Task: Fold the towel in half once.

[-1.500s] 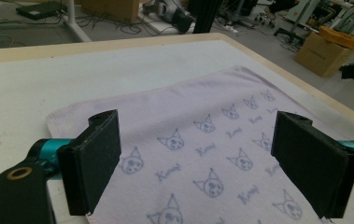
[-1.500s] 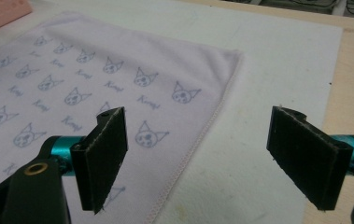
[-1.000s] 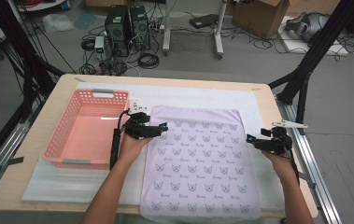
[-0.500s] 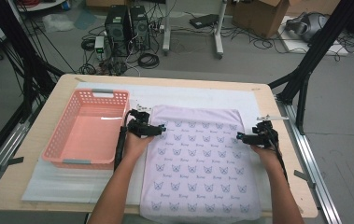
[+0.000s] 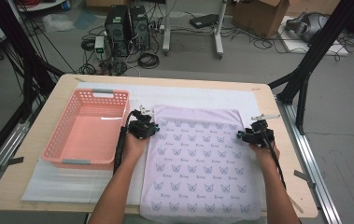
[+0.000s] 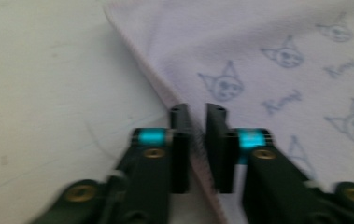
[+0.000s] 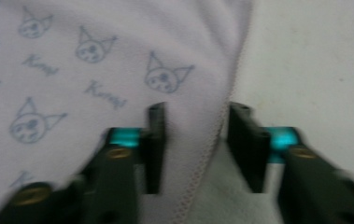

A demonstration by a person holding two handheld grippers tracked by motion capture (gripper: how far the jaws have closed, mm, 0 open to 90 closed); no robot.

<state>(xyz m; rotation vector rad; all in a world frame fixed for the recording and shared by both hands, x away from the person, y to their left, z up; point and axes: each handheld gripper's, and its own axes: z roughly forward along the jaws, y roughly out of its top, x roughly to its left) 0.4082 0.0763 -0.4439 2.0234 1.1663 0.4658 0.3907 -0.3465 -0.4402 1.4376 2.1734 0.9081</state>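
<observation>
A lilac cloth (image 5: 198,163) printed with small cat faces lies flat on the white mat. My left gripper (image 5: 152,127) is at the cloth's left edge near the far corner. In the left gripper view the jaws (image 6: 197,112) are shut on the cloth's hem (image 6: 191,128). My right gripper (image 5: 241,136) is at the cloth's right edge. In the right gripper view its jaws (image 7: 197,112) straddle the stitched hem (image 7: 221,121) with a gap on both sides. They have just been closing, with the cloth (image 7: 72,70) between them.
A pink plastic basket (image 5: 53,154) stands empty on the left of the table. A white mat (image 5: 72,186) covers most of the wooden table (image 5: 286,140). Black frame posts stand at both sides, and cables and computers lie on the floor beyond.
My right hand has moved left onto the cloth's right edge. The left hand has stayed at the left edge.
</observation>
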